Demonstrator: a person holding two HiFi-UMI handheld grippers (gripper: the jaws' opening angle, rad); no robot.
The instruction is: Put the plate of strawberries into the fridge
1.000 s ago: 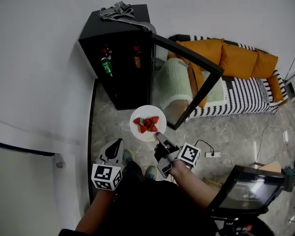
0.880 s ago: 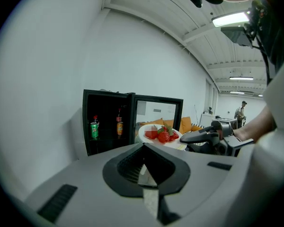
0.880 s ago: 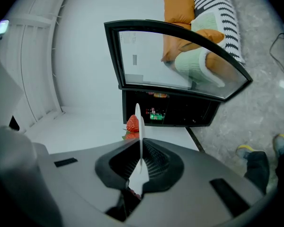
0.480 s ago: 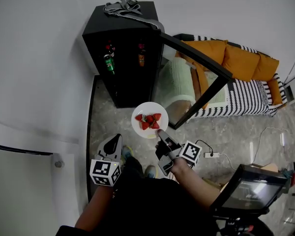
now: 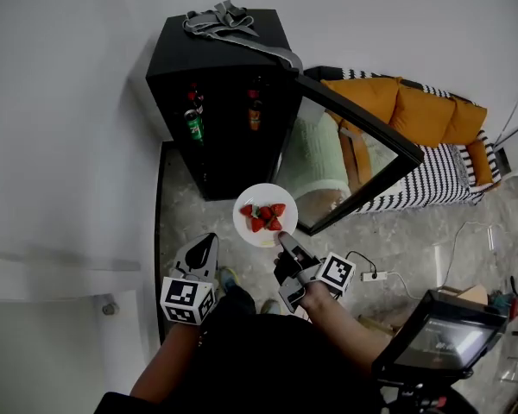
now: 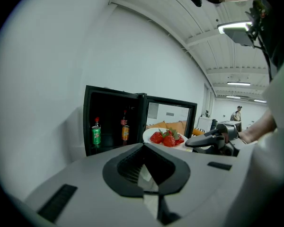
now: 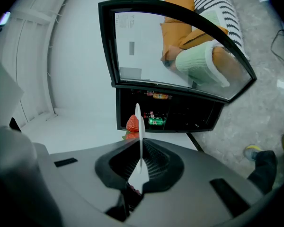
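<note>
A white plate (image 5: 265, 230) with several red strawberries (image 5: 263, 216) hangs in front of the open black fridge (image 5: 220, 76). My right gripper (image 5: 285, 247) is shut on the plate's near rim. In the right gripper view the plate (image 7: 138, 126) shows edge-on between the jaws, with one strawberry (image 7: 132, 123) beside it. My left gripper (image 5: 204, 253) is lower left of the plate, shut and holding nothing. In the left gripper view the strawberries (image 6: 166, 137) are ahead on the right, and the right gripper (image 6: 213, 138) is behind them.
The fridge's glass door (image 5: 356, 158) stands open to the right of the plate. A green can (image 5: 194, 126) and an orange bottle (image 5: 255, 115) stand inside. Grey fabric (image 5: 224, 20) lies on top. A striped sofa with orange cushions (image 5: 432, 110) is behind the door.
The head view has shifted a little, so the fridge and its door sit further right and look slightly larger. The plate stays in the right gripper's hold. The left gripper has barely moved.
</note>
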